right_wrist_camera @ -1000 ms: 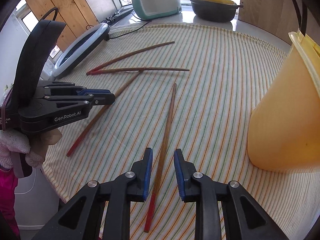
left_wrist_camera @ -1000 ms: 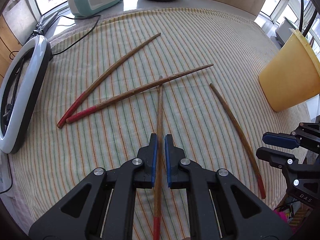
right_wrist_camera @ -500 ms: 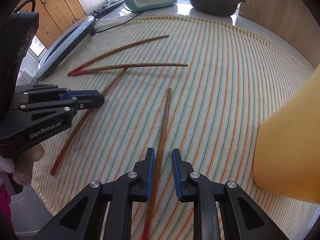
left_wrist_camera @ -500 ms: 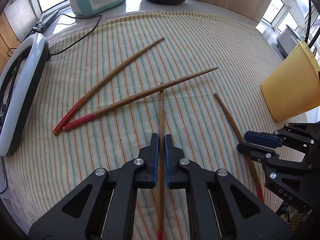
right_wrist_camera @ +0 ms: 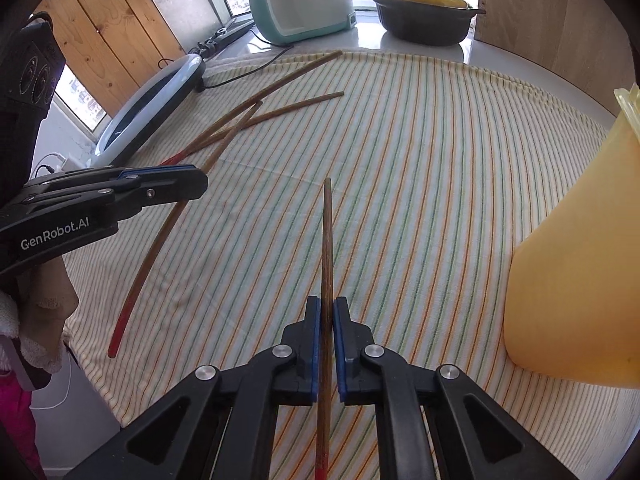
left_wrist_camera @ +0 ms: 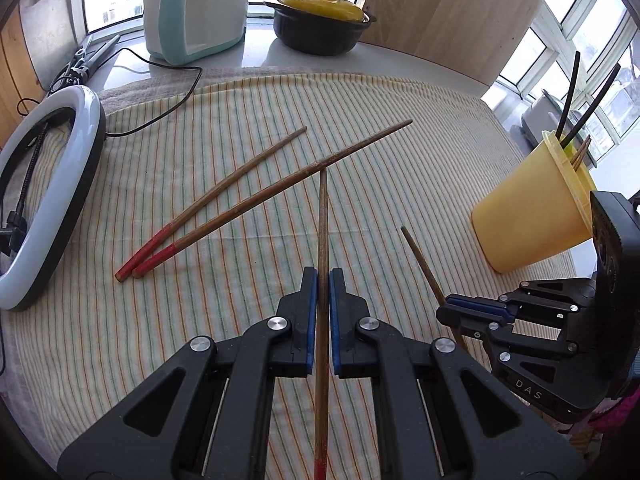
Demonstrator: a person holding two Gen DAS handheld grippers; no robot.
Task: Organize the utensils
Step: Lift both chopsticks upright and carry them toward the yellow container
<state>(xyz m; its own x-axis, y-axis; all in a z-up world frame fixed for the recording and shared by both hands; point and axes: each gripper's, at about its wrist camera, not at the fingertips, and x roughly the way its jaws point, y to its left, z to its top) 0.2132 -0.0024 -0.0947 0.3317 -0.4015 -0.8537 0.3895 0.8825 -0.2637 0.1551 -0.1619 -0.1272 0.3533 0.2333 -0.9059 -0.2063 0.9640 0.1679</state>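
My left gripper is shut on a brown chopstick with a red end, held pointing forward above the striped cloth. My right gripper is shut on a second red-ended chopstick; this gripper also shows in the left wrist view. Two more red-ended chopsticks lie crossed on the cloth ahead. A yellow cup at the right holds several chopsticks; it fills the right edge of the right wrist view.
A white ring light lies at the cloth's left edge with its cable. A teal and white appliance and a black pot with yellow lid stand at the back. The table's front edge is close.
My right gripper has closed on its chopstick and both grippers have lifted their chopsticks off the cloth. Both views have tilted up, showing more of the back counter.
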